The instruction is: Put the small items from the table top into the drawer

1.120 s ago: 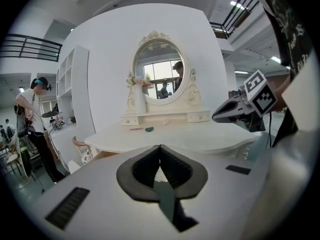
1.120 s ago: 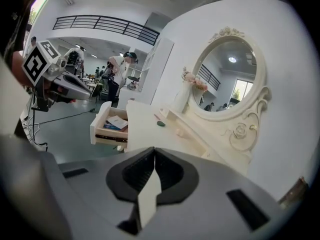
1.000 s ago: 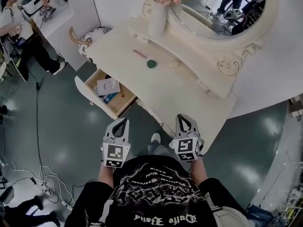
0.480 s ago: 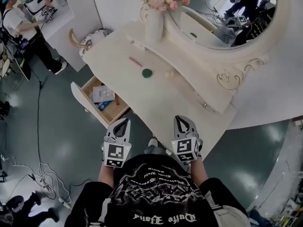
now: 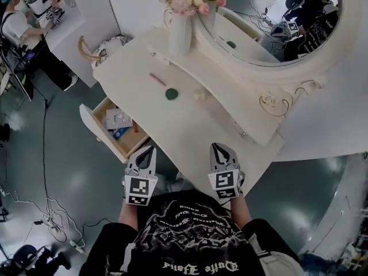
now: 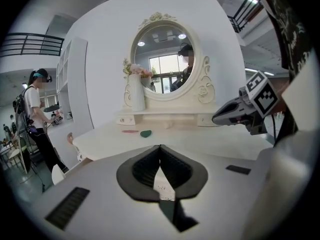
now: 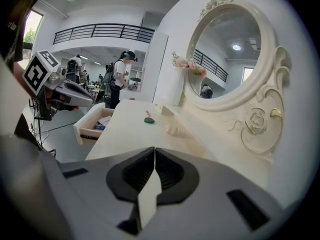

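On the cream dressing table [image 5: 190, 125] lie a green flat item [image 5: 171, 94], a pink stick [image 5: 157, 79] and a small cream item [image 5: 199, 95]. The table's left drawer [image 5: 101, 132] stands pulled out, with cards and small things inside. My left gripper [image 5: 149, 150] is shut and holds nothing, near the table's front edge beside the drawer. My right gripper [image 5: 218, 148] is also shut and holds nothing, over the front edge. The left gripper view shows the green item [image 6: 145, 133] and the pink stick [image 6: 130, 131] far ahead. The right gripper view shows the green item [image 7: 149, 120] and the drawer [image 7: 92, 125].
A white vase of flowers [image 5: 179, 22] stands at the table's back left, under a round mirror [image 5: 270, 22]. A padded stool [image 5: 109, 48] sits behind the table's left end. A person [image 5: 23, 33] stands far left by a bench. Cables [image 5: 46, 223] run over the floor.
The table and drawer have slid down and left in the head view as I come closer. Both grippers stay shut and now reach the table's front edge.
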`<state>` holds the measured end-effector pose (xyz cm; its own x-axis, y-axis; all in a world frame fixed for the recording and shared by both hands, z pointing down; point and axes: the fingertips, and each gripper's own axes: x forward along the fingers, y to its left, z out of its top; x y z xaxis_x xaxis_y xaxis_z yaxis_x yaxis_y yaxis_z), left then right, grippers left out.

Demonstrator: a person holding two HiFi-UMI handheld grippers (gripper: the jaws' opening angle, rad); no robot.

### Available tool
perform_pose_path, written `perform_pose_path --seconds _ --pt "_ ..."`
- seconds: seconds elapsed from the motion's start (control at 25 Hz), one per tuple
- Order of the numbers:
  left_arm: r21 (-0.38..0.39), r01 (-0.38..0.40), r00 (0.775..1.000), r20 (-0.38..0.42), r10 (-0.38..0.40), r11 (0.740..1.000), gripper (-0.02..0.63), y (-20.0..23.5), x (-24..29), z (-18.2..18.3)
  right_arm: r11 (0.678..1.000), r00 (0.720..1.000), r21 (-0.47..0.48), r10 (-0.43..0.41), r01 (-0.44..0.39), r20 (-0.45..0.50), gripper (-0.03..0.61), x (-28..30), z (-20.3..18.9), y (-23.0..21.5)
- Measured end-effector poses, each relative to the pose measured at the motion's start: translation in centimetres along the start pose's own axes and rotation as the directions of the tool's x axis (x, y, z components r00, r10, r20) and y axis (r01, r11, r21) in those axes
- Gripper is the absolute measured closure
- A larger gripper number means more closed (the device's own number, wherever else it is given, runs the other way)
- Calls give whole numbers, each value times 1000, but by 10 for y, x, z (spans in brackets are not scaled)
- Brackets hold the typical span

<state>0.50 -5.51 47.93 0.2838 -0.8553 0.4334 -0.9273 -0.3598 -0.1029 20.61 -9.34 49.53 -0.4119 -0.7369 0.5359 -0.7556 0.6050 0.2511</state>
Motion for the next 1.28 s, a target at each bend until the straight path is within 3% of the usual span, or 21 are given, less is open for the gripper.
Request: perform_pose_path --seconds 0.92,1.28 --pt "83 140 989 31 -143 987 598 92 65 27 981 983 91 -162 169 -84 563 65 41 -8" --pt "76 149 988 26 -151 986 598 114 74 25 977 982 131 -153 167 -111 453 93 52 -9"
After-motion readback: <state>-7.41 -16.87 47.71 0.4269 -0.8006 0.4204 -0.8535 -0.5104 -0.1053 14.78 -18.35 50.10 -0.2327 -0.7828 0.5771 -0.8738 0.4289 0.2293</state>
